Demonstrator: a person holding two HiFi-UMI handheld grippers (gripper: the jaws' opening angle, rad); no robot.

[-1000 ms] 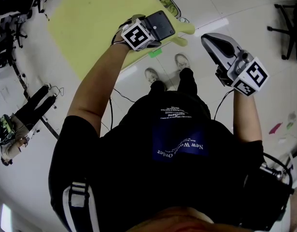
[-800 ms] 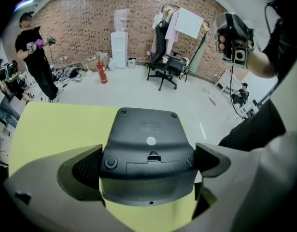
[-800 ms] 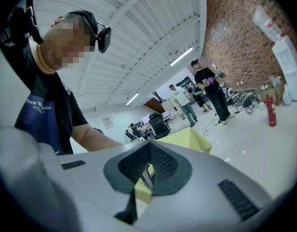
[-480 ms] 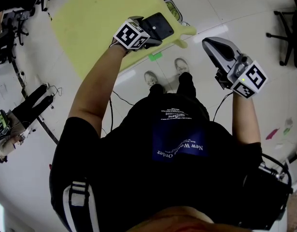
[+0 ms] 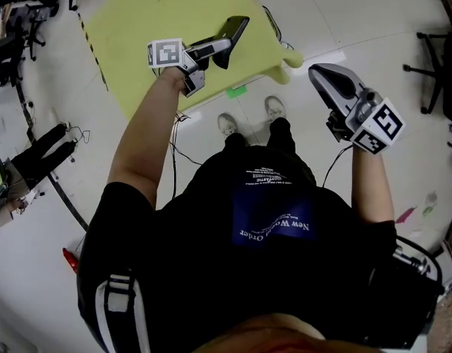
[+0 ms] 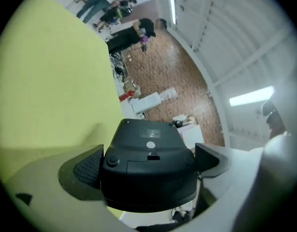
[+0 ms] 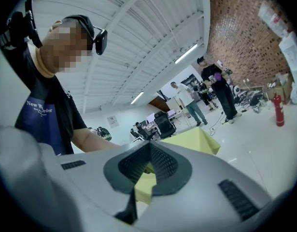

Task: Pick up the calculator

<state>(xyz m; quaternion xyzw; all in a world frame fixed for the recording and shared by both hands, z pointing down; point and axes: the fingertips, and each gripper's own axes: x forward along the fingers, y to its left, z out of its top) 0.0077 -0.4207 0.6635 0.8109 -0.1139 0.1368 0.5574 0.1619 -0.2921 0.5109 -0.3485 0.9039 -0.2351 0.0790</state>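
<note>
The black calculator is off the yellow table, held above its near corner with my left gripper shut on it. It shows edge-on in the head view. In the left gripper view its black underside fills the gap between the two dark pads. My right gripper hovers over the floor to the right of the table corner, its jaws shut with nothing between them. In the right gripper view the right gripper points toward the person's body, with the table behind it.
The person's shoes stand on the white floor by a green tape mark. Cables trail on the floor. An office chair stands at the right edge. Other people and a red fire extinguisher are in the distance.
The left gripper has swung left and up with the calculator, turning it from face-up to edge-on. The right gripper has hardly moved.
</note>
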